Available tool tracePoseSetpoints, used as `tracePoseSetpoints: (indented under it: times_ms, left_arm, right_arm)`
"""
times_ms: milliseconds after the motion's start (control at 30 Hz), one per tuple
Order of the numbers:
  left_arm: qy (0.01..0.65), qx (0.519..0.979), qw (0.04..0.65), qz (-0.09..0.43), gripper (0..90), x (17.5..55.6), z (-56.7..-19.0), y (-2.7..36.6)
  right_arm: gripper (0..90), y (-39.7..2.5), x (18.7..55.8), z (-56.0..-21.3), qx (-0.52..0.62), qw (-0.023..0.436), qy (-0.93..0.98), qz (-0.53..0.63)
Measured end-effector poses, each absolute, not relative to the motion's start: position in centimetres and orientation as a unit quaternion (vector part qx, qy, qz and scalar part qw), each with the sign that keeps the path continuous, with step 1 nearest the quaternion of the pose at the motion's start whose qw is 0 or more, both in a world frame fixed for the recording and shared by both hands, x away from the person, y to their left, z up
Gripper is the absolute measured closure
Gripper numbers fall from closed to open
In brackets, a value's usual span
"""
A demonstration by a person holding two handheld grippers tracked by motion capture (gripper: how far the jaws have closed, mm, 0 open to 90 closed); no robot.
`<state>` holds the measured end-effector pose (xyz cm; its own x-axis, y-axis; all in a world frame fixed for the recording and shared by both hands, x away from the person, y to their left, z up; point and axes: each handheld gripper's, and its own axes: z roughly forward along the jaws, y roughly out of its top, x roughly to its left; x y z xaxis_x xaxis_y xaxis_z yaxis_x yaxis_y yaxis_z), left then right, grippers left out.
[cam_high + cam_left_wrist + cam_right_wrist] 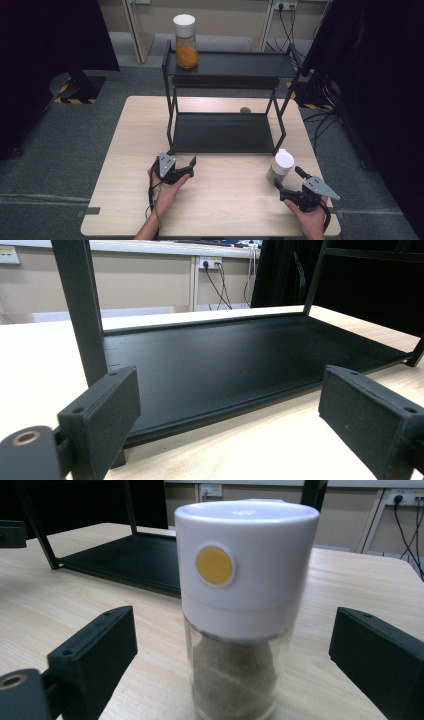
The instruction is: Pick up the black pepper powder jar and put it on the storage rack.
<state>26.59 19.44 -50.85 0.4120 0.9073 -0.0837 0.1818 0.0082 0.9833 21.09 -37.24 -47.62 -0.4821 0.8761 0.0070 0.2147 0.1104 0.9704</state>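
Note:
A clear jar with a white cap point(280, 166) point(240, 605) stands upright on the wooden table point(220, 200), right of the black rack's front corner. It holds a brownish powder, and its cap has a yellow dot. My right gripper point(288, 182) point(232, 655) is open, its jaws either side of the jar without touching it. Over the table, just before the rack's front left leg, my left gripper point(187, 166) point(227, 415) is open and empty, facing the lower shelf point(240, 360). A second jar with orange contents point(185, 42) stands on the rack's top shelf point(235, 64).
The black two-shelf rack point(222, 132) stands at the table's middle back. A small grey object point(245, 110) lies on the table behind the lower shelf. Dark curtains and stands flank the table. Cables hang from wall sockets point(212, 262).

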Motion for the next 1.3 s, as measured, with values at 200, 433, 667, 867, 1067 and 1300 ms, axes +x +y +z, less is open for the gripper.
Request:
tracePoseSetpoints:
  times_ms: [200,433,667,867,1067,1300]
  left_arm:
    - [0.434,0.627,0.56,0.324,9.2,26.6,-50.8,19.4]
    - [0.436,0.627,0.56,0.322,9.2,26.7,-50.8,19.4]
    - [0.436,0.627,0.56,0.321,9.1,26.7,-50.8,19.5]
    - [0.436,0.627,0.56,0.32,9.1,26.7,-50.8,19.5]
    - [0.437,0.627,0.56,0.321,9.1,26.7,-50.8,19.5]
    - [0.438,0.627,0.559,0.321,9.1,26.7,-50.7,19.5]
  right_arm:
    - [13.8,-36.9,22.8,-47.2,0.4,0.305,0.682,0.531]
    - [27.6,-37.0,23.9,-47.1,0.394,0.302,0.693,0.523]
    - [30.8,-36.9,23.9,-47.3,0.396,0.303,0.69,0.524]
    - [30.9,-36.9,23.7,-47.2,0.4,0.304,0.684,0.529]
    - [30.9,-37.0,23.0,-46.3,0.393,0.314,0.666,0.55]
    - [30.9,-37.0,22.9,-44.8,0.383,0.327,0.651,0.568]
